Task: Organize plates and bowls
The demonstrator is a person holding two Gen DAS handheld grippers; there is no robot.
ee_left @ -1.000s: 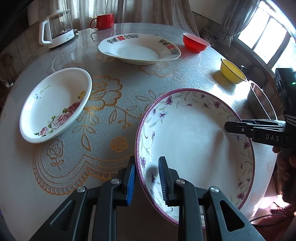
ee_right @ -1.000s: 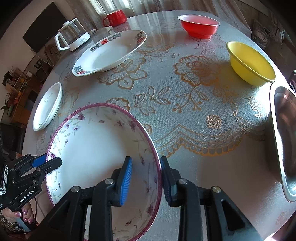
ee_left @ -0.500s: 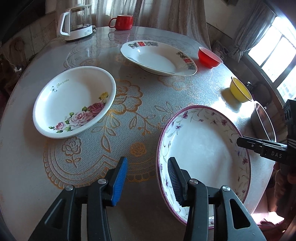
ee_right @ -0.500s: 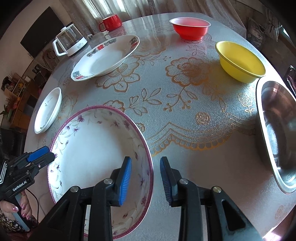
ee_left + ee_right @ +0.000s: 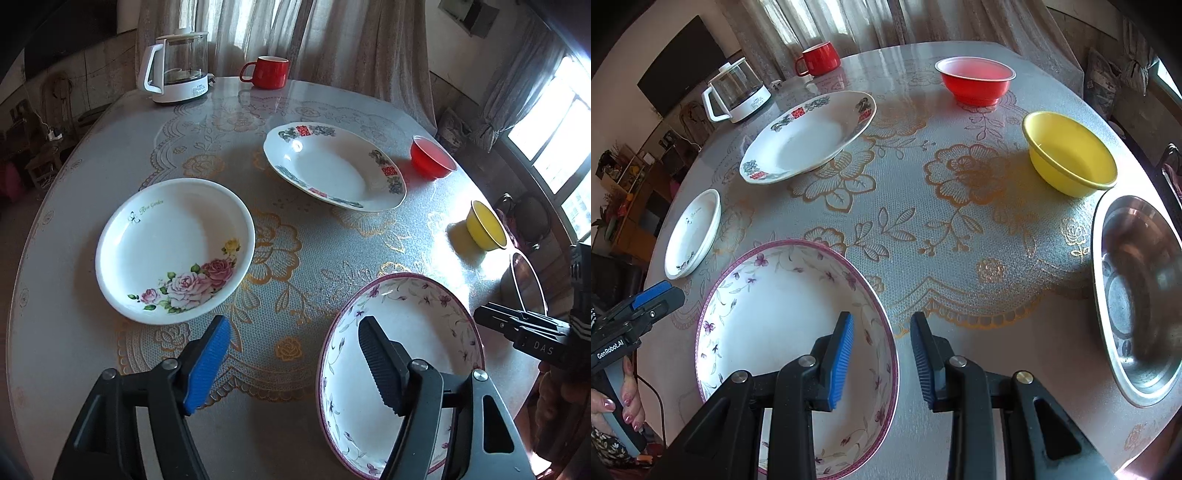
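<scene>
A purple-rimmed floral plate lies on the near edge of the round bench, empty, between the two tools. The left hand-held gripper has just been opening; its jaws stand wide, the black finger over the plate's left rim and the blue one over the lace cloth, neither pad pressing on anything. The right hand-held gripper is released as well: its jaws straddle the plate's right rim with a clear gap on both sides, gripping nothing. To the left sits a rose-patterned plate, empty, and beyond the middle a red-and-blue patterned plate, also empty. On the right side stand a red bowl and a yellow bowl, well apart, both with nothing in them, and a steel basin at the bench edge, bare inside. At the far side a glass kettle stands near a red mug; the contents of these two cannot be made out.
</scene>
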